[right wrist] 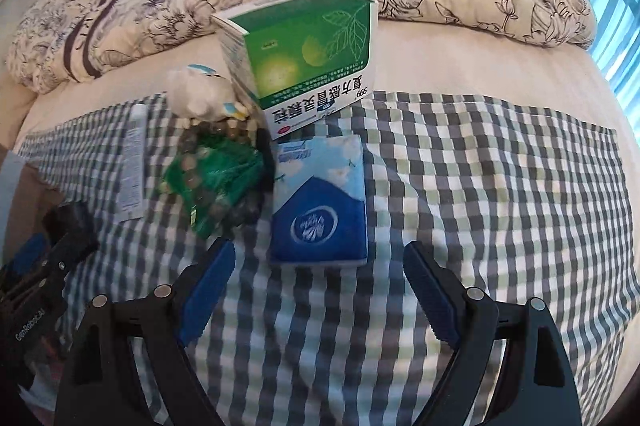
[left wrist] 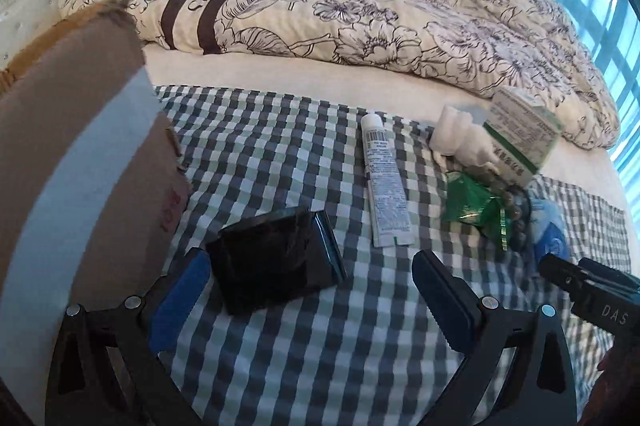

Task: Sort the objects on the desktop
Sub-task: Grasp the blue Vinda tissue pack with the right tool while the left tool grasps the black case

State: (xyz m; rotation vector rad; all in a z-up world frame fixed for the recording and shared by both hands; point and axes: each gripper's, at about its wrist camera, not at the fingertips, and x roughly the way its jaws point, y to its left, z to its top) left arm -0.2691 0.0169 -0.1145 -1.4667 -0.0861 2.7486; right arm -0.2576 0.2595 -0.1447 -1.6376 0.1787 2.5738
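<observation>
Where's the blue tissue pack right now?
In the right wrist view the tissue pack lies flat on the checked cloth, just ahead of the open right gripper, with the green medicine box behind it.

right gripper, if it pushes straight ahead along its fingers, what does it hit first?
Most likely the blue tissue pack, lying flat on the checked cloth just ahead of the open right gripper. The green medicine box stands behind it. Depth is approximate in the fisheye view.

Each black tool (left wrist: pixel 310 270) (right wrist: pixel 318 262) has blue pads and silver screws.
</observation>
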